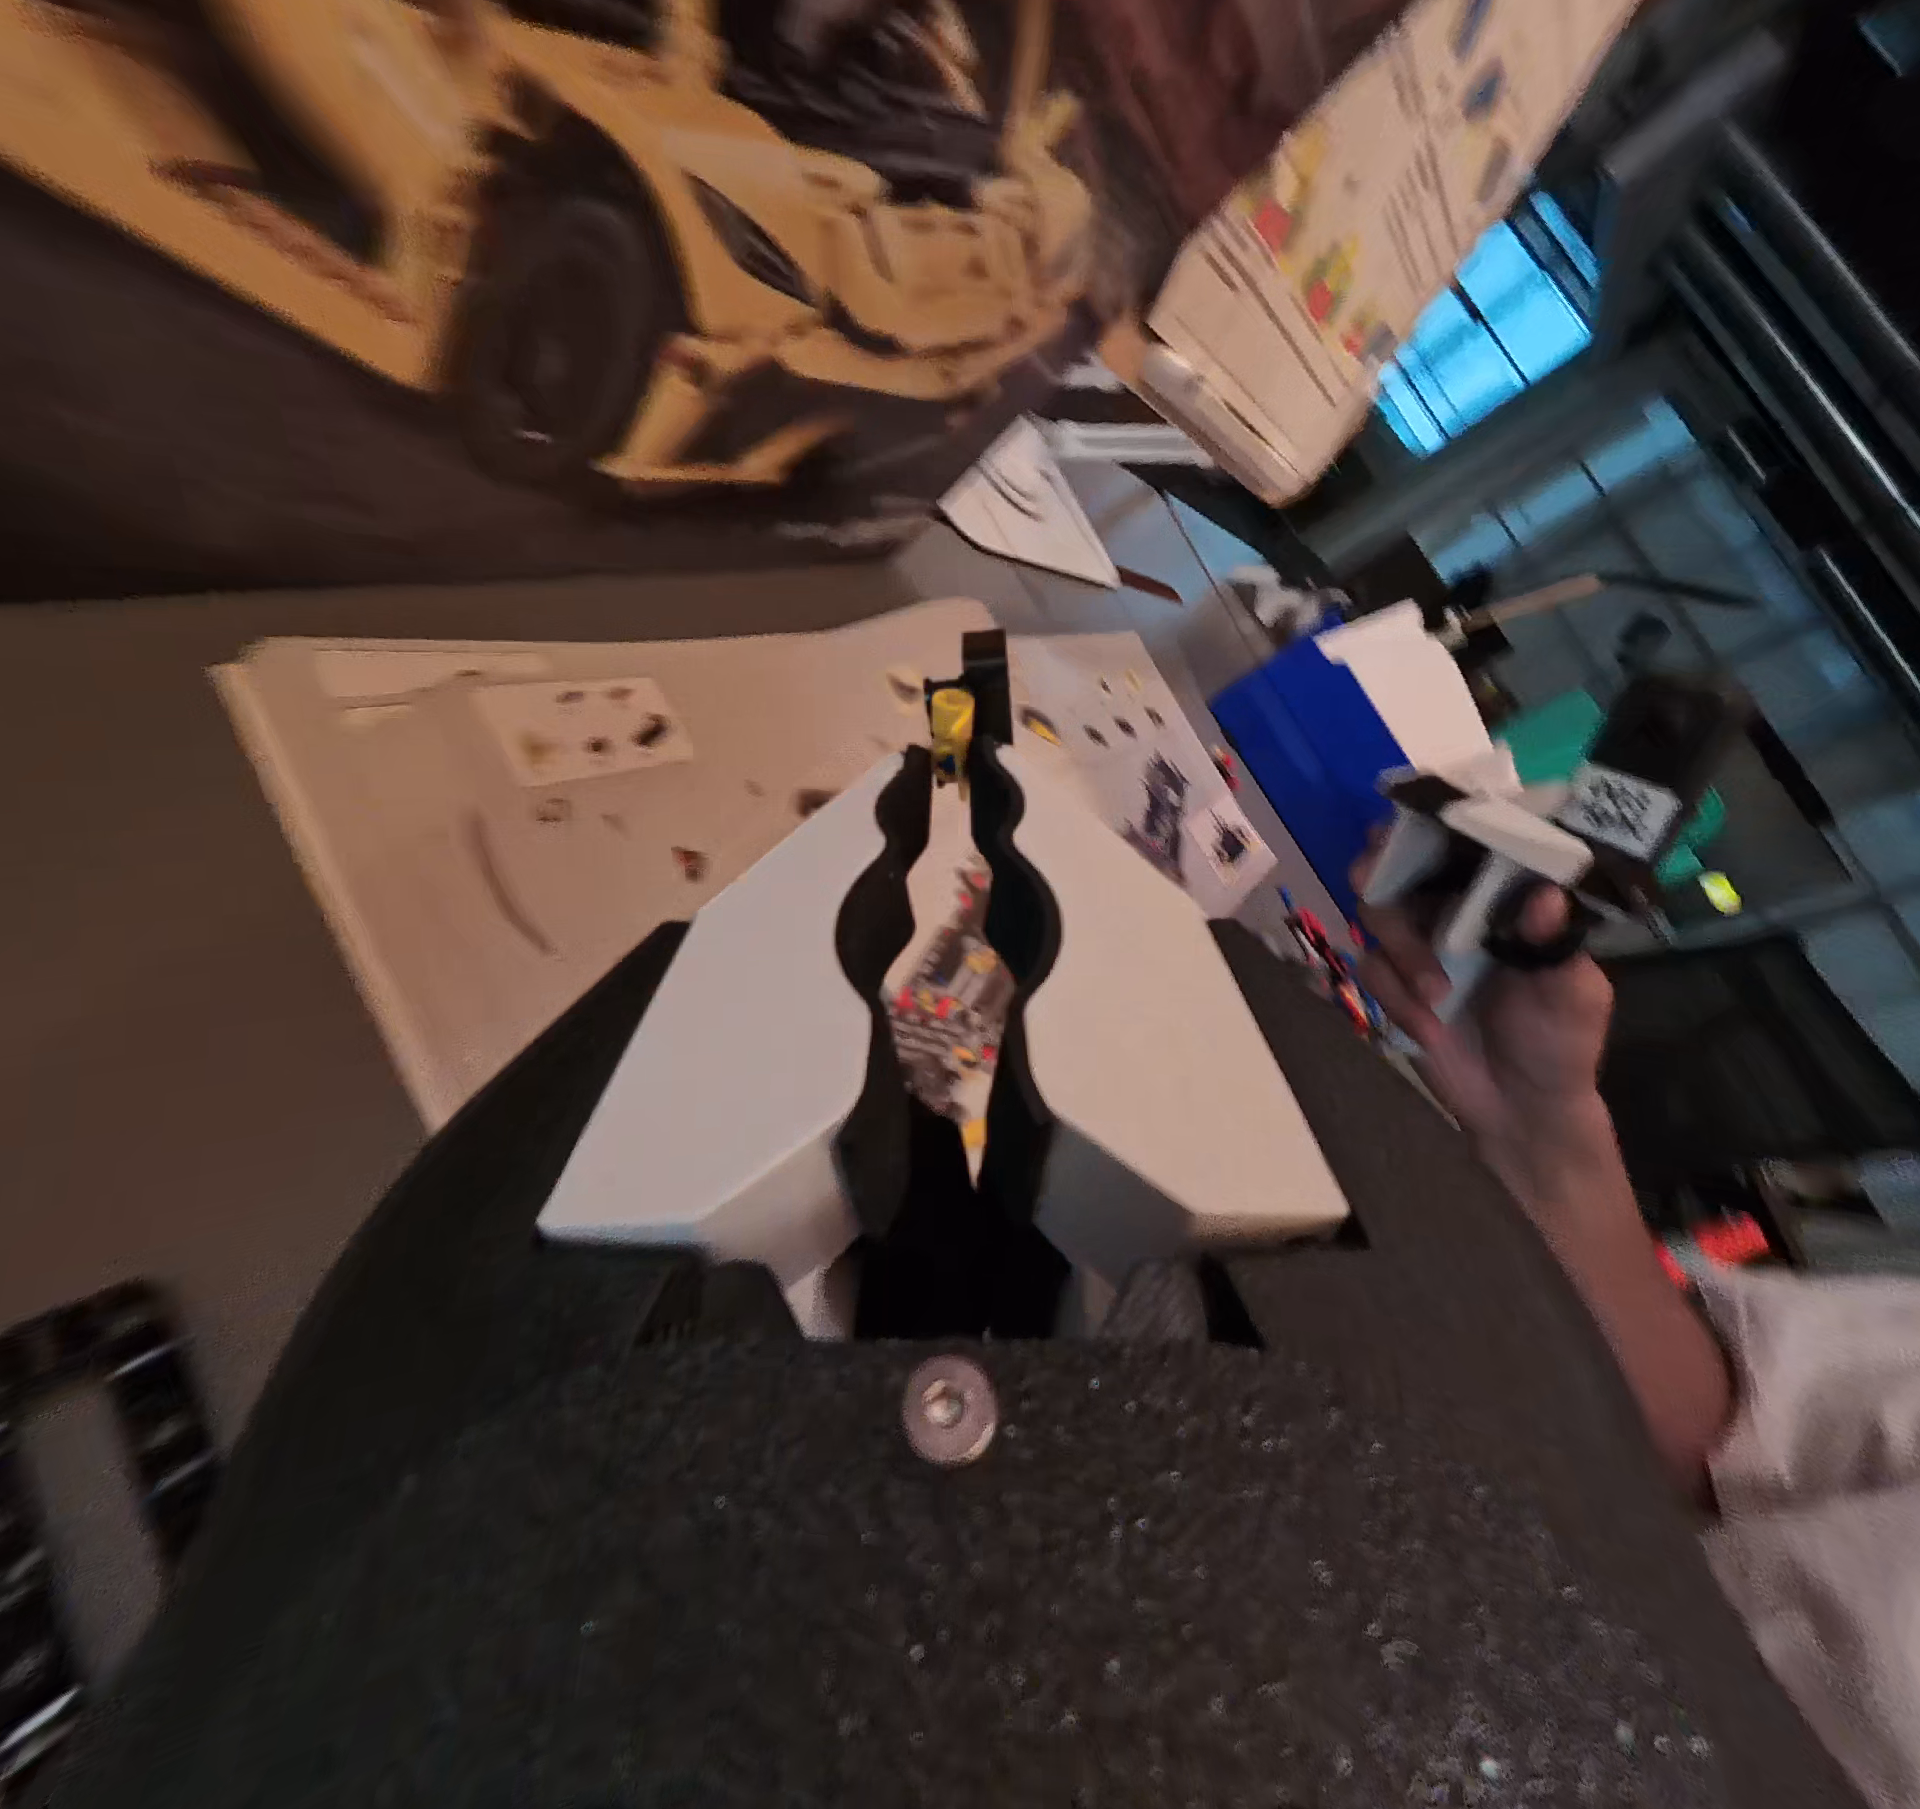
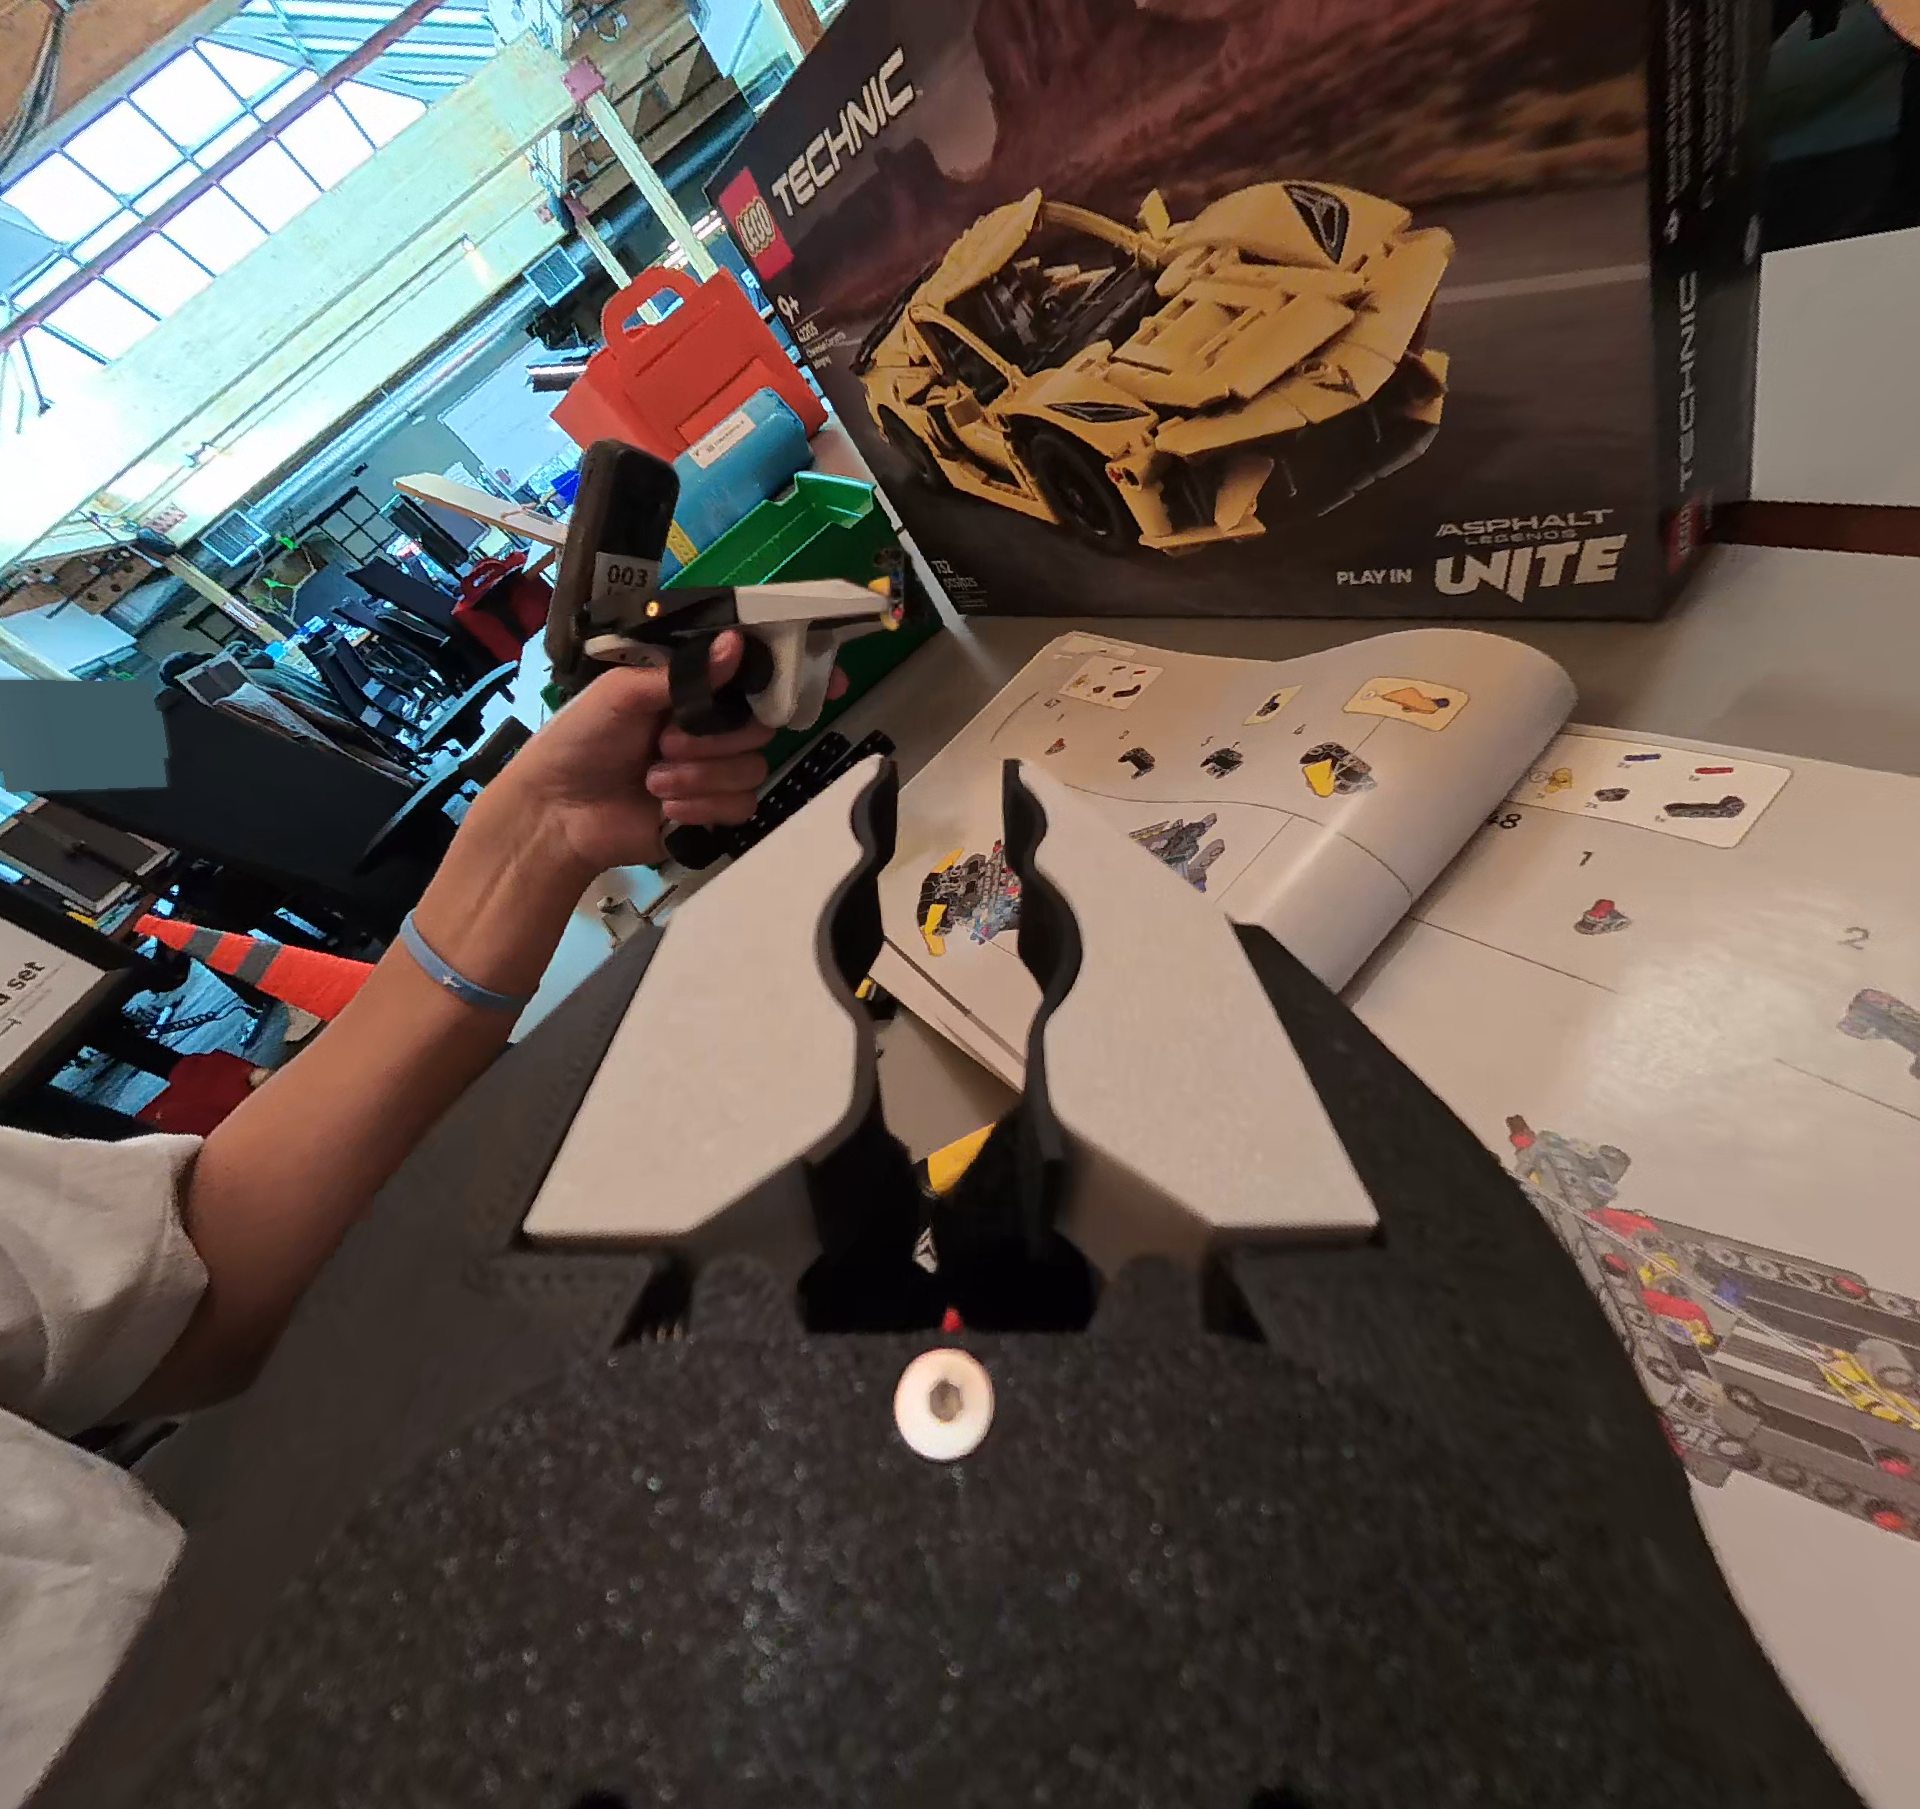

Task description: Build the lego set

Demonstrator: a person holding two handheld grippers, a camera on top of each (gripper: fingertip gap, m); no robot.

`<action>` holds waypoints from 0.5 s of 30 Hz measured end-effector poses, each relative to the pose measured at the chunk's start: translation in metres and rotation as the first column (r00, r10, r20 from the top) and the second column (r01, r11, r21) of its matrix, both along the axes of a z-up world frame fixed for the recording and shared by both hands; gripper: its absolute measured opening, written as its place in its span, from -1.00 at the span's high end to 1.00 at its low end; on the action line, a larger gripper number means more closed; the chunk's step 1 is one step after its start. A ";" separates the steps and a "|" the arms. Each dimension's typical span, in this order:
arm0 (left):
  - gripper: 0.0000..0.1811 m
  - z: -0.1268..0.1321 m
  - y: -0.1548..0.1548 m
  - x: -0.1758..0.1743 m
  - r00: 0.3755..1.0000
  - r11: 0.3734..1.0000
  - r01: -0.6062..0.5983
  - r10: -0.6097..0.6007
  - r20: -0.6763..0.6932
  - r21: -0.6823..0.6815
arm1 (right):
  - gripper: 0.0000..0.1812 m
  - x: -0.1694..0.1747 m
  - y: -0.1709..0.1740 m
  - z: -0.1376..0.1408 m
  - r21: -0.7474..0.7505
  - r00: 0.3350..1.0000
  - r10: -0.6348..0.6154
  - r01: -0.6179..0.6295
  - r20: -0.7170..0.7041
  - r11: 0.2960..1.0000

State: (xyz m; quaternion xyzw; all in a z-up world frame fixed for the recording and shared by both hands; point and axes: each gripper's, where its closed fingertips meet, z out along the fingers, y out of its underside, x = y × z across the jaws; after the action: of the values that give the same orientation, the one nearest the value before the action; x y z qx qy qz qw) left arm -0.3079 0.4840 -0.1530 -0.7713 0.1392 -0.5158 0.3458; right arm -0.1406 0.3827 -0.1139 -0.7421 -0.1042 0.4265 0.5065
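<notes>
Up above the open manual (image 2: 1288, 783), the left gripper (image 1: 954, 772) pinches a small yellow-and-black piece (image 1: 961, 715) at its fingertips, while the right gripper (image 2: 948, 783) hangs with fingers parted and empty before the box (image 2: 1299, 97).

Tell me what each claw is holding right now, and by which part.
The left claw pinches a small yellow and black lego piece by its lower end, at the very fingertips. The right claw is open and holds nothing.

An orange carrier (image 2: 681, 362) and a green bin (image 2: 800, 538) sit mid-left. An orange-striped cone (image 2: 275, 964) lies lower left, beyond dark office chairs (image 2: 416, 616).
</notes>
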 end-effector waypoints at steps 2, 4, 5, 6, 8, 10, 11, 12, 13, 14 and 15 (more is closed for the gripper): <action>0.94 0.008 -0.030 0.022 0.981 0.981 0.195 -0.195 0.019 0.024 | 0.79 0.000 0.000 0.000 -0.006 1.000 0.005 -0.005 -0.010 1.000; 0.94 0.020 -0.073 0.042 0.903 0.904 0.424 -0.426 0.060 0.049 | 0.78 -0.001 -0.001 -0.002 -0.020 1.000 0.021 -0.021 -0.008 1.000; 0.94 0.025 -0.094 0.050 0.849 0.851 0.520 -0.525 0.063 0.076 | 0.78 -0.002 -0.001 -0.004 -0.028 1.000 0.029 -0.029 -0.003 0.999; 0.94 0.027 -0.112 0.056 0.801 0.799 0.591 -0.598 0.041 0.109 | 0.78 -0.002 -0.001 -0.004 -0.028 0.999 0.032 -0.032 0.005 0.999; 0.94 0.022 -0.146 0.064 0.699 0.686 0.710 -0.713 -0.050 0.157 | 0.78 -0.001 -0.001 -0.004 -0.018 0.999 0.030 -0.029 0.018 0.999; 0.94 0.015 -0.175 0.069 0.603 0.573 0.795 -0.782 -0.157 0.201 | 0.78 -0.002 -0.001 -0.004 -0.015 0.999 0.034 -0.034 0.020 0.999; 0.94 0.013 -0.186 0.072 0.564 0.522 0.822 -0.801 -0.199 0.227 | 0.78 -0.002 -0.001 -0.003 -0.015 0.999 0.037 -0.036 0.017 0.999; 0.94 0.011 -0.199 0.073 0.517 0.467 0.850 -0.826 -0.224 0.243 | 0.78 -0.002 -0.001 -0.002 -0.015 0.999 0.038 -0.038 0.013 0.999; 0.94 0.010 -0.212 0.073 0.469 0.411 0.875 -0.849 -0.244 0.255 | 0.78 -0.003 -0.001 -0.001 -0.014 0.999 0.040 -0.040 0.008 0.999; 0.94 0.007 -0.222 0.073 0.429 0.362 0.894 -0.861 -0.272 0.264 | 0.78 -0.003 -0.002 -0.001 -0.016 0.999 0.043 -0.043 0.002 0.999; 0.94 0.002 -0.229 0.073 0.398 0.324 0.908 -0.866 -0.304 0.265 | 0.78 -0.004 -0.002 -0.001 -0.019 0.999 0.048 -0.048 -0.004 0.999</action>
State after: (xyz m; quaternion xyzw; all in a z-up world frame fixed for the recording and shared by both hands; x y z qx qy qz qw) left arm -0.2345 0.2550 -0.1505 -0.5087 0.6554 -0.5390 0.1452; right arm -0.1443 0.3808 -0.1153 -0.7436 -0.1170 0.4406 0.4891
